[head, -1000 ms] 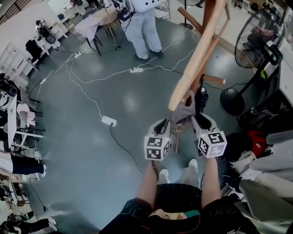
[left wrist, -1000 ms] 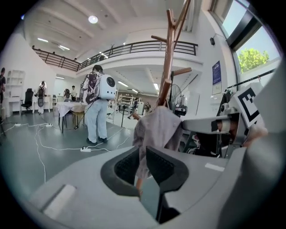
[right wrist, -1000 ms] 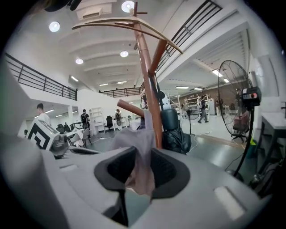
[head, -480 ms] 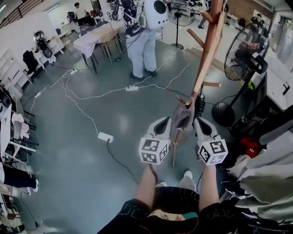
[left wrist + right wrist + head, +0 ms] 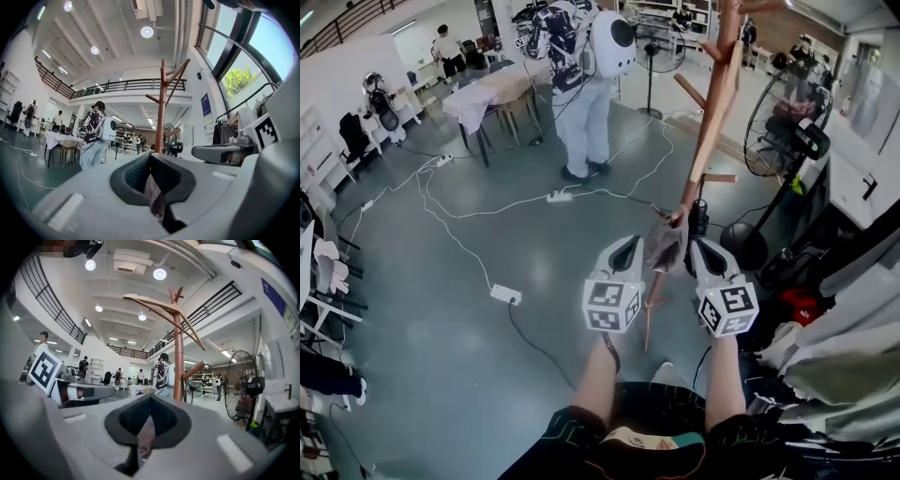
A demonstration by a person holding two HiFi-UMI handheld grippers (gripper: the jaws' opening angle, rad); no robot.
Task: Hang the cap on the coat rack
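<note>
Now the cap [image 5: 666, 246] hangs between left gripper [image 5: 626, 253] and right gripper [image 5: 701, 253], jaws clenching it.

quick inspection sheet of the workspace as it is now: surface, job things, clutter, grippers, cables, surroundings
surface: grey floor; no table under the grippers
job's things: cap held up between both grippers, close by the wooden coat rack; it does not look hung on a peg yet
clutter: clothes piled at the right edge
grippers: left gripper and right gripper both shut, fingers pinching the cap's fabric
cables: white cables and a power strip loose on the floor
surroundings: person in white, covered table, standing fan
</note>
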